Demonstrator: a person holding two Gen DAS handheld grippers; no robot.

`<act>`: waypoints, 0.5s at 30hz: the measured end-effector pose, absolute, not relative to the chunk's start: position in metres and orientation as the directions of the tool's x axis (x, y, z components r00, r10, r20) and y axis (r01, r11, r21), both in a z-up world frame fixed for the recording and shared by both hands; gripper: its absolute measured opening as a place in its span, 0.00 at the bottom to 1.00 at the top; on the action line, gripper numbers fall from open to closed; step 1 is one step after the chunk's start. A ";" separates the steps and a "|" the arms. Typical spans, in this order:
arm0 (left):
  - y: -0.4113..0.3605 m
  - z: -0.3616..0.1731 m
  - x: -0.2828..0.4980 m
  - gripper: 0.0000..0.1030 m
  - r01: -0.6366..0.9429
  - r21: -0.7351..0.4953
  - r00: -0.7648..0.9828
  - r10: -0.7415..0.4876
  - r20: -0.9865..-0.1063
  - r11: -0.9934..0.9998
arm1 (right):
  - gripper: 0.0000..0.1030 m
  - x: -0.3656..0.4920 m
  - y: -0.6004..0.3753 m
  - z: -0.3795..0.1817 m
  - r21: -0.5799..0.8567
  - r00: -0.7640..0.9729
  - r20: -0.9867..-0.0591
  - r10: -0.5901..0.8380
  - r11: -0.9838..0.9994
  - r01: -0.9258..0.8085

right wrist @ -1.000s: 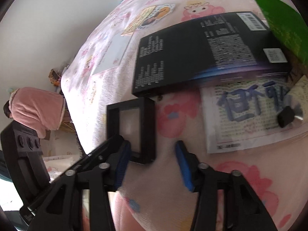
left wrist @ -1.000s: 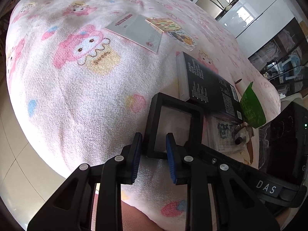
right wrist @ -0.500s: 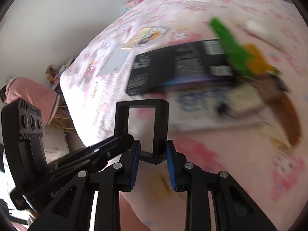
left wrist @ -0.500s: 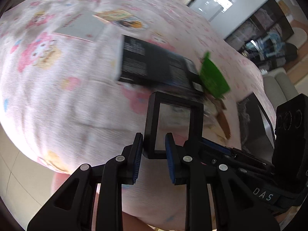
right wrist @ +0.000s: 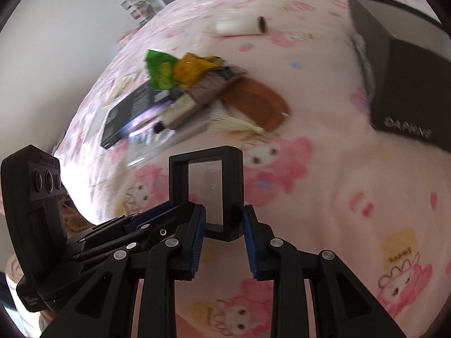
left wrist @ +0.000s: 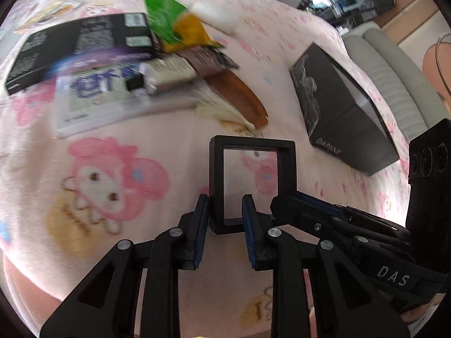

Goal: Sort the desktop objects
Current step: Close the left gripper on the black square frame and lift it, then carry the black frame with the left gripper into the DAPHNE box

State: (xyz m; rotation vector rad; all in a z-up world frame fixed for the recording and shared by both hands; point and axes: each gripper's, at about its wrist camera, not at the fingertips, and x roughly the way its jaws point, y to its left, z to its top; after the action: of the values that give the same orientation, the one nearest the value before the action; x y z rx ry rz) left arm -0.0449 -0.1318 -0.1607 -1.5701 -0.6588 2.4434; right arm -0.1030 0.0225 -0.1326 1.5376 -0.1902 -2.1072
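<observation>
The frame (left wrist: pixel 252 183), a small black square one with a clear middle, is held in the air above the pink blanket (left wrist: pixel 118 146). Both grippers hold it now. The left gripper (left wrist: pixel 225 214) clamps its near left corner between the blue pads, and the right gripper (right wrist: pixel 224 217) clamps the near right side, as the right wrist view shows. Each gripper is seen in the other's view, coming in from the side to the bottom of the frame.

A second ago the frame was at the blanket's edge, only the left gripper held it, and the right jaws stood wide beside it. Since then the right jaws have closed on the frame, and both hands have carried it sideways across the blanket. The pile of things, which was beside the frame before, is now behind it: the black box (left wrist: pixel 79 48), the green packet (left wrist: pixel 160 14), the yellow packet (left wrist: pixel 188 31), the tube (left wrist: pixel 166 76), the printed sheet (left wrist: pixel 93 98) and the brown comb (left wrist: pixel 239 95). A dark box (left wrist: pixel 344 112) with a logo lies near, to the right.

I judge that the frame is picked up safely and is on its way to its place, perhaps near the dark box. The views are blurred, so small details are not sure. The next step probably needs a gentle lowering with both grips kept equal, because the clear middle looks delicate.
</observation>
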 end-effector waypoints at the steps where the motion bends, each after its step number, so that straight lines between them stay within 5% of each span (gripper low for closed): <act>1: -0.129 -0.162 -0.046 0.21 0.095 -0.440 -0.430 0.362 -0.827 -0.893 | 0.23 -0.103 0.024 -0.134 0.403 -0.222 -0.847 -0.482 -0.857 0.321; 15: -0.121 -0.166 -0.056 0.20 0.087 -0.372 -0.412 0.307 -0.858 -0.924 | 0.20 -0.102 0.037 -0.159 0.449 -0.194 -0.837 -0.511 -0.845 0.291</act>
State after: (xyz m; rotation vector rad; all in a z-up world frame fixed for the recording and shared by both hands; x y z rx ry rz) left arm -0.0564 -0.1212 -0.1662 -1.6216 -0.5520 2.4722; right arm -0.1019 0.0368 -0.1587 1.5659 -0.2580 -2.0754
